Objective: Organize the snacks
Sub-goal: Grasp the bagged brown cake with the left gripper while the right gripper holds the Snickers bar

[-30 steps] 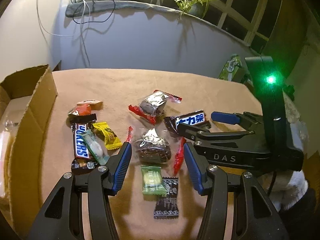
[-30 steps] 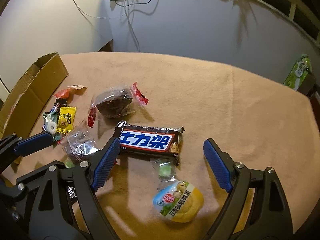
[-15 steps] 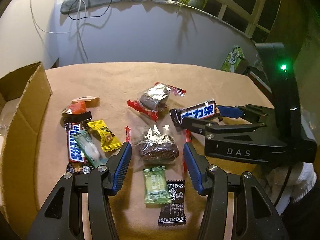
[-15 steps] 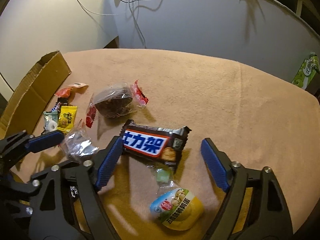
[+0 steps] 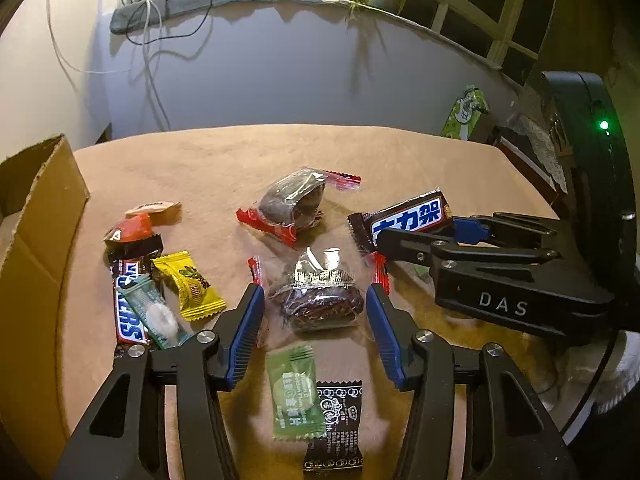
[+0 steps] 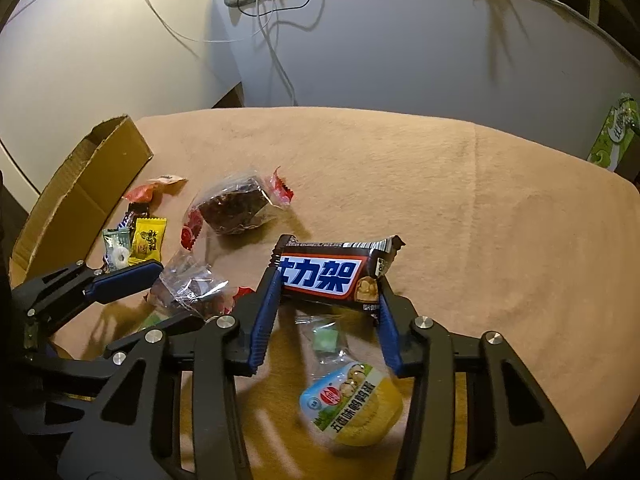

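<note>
Wrapped snacks lie scattered on a tan tablecloth (image 5: 240,160). My left gripper (image 5: 314,290) straddles a dark cake in a clear wrapper (image 5: 316,300); its jaws are closing, and a gap remains between the blue pads and the cake. My right gripper (image 6: 328,280) is closing on a brown chocolate bar with a white and blue label (image 6: 320,276), and its pads touch both ends of the bar. The left wrist view shows that bar (image 5: 408,216) between the right gripper's fingers (image 5: 420,232). In the right wrist view the left gripper (image 6: 160,300) is at the lower left around the cake (image 6: 188,292).
An open cardboard box (image 5: 36,240) stands at the left table edge. Next to it lie a Snickers bar (image 5: 128,312), a yellow candy (image 5: 188,284) and orange candies. A second cake (image 5: 292,204), a green candy (image 5: 294,392), a black sachet (image 5: 336,424) and a yellow egg pack (image 6: 352,404) lie nearby.
The right jaws have narrowed from wide open onto the chocolate bar, which now sits tilted between the pads. The left gripper edged forward around the cake.
</note>
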Demonstrator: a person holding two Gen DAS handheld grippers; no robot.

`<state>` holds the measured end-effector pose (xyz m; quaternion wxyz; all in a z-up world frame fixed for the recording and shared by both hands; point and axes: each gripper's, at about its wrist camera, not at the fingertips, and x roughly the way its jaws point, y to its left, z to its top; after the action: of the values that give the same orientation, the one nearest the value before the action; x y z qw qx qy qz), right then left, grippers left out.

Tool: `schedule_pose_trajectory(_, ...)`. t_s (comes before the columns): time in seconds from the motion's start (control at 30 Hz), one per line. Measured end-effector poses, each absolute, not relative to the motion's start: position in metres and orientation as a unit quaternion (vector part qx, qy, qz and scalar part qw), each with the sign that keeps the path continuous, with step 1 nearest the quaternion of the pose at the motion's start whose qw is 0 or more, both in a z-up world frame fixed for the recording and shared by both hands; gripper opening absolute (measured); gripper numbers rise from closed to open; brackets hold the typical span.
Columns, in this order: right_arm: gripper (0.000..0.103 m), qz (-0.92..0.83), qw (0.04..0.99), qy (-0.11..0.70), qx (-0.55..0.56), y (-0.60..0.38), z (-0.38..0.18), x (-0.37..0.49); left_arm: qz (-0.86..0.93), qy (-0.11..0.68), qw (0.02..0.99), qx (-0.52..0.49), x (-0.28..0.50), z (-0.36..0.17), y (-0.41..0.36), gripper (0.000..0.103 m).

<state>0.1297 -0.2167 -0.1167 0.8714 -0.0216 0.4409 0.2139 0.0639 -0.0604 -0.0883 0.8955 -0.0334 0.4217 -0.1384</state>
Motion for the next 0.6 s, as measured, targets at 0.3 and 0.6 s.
schedule_pose_trajectory(0.3, 0.046, 0.226, 0.866, 0.446, -0.006, -0.222, -0.119, 0.13, -0.141, 0.409, 0.901, 0.034, 0.054, -0.085, -0.091, 0.061)
schedule_pose_trajectory(0.6, 0.046, 0.236, 0.862, 0.449, 0.002, -0.222, -0.119, 0.13, -0.131, 0.418, 0.899, 0.02, 0.062, -0.086, -0.093, 0.057)
